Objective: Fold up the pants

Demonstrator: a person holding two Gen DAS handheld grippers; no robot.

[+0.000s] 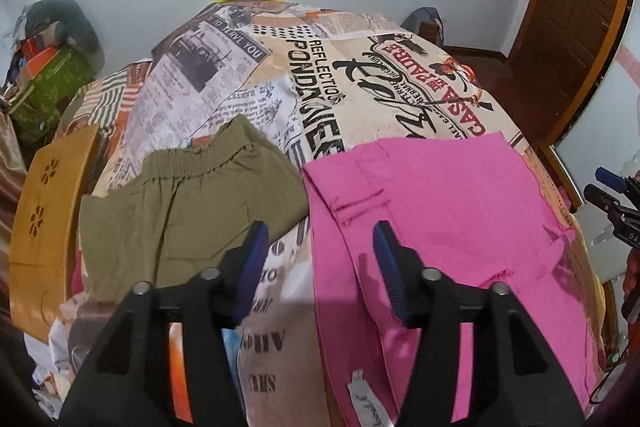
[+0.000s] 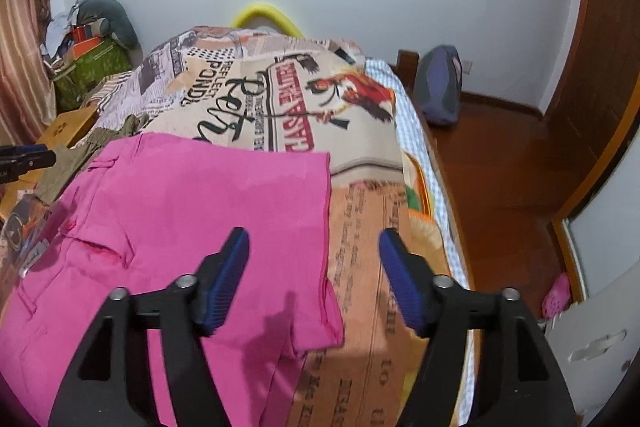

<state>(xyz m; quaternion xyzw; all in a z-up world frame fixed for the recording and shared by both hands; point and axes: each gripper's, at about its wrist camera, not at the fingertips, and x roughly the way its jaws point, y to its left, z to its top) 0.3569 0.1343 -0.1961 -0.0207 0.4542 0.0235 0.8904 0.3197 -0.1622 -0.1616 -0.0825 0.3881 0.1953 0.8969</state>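
Both claws agape, empty: left gripper (image 1: 318, 247) frame centre, right gripper (image 2: 314, 251) likewise. Pink pants (image 2: 208, 203) below: soft, light, floppy; best pinched at hem corners.

**Both grippers spread, holding nothing**

The left black two-finger gripper with blue ribbed pads (image 1: 320, 243) hovers with its jaws wide apart. The right black gripper with matching blue pads (image 2: 314, 247) likewise gapes, nothing between its fingers
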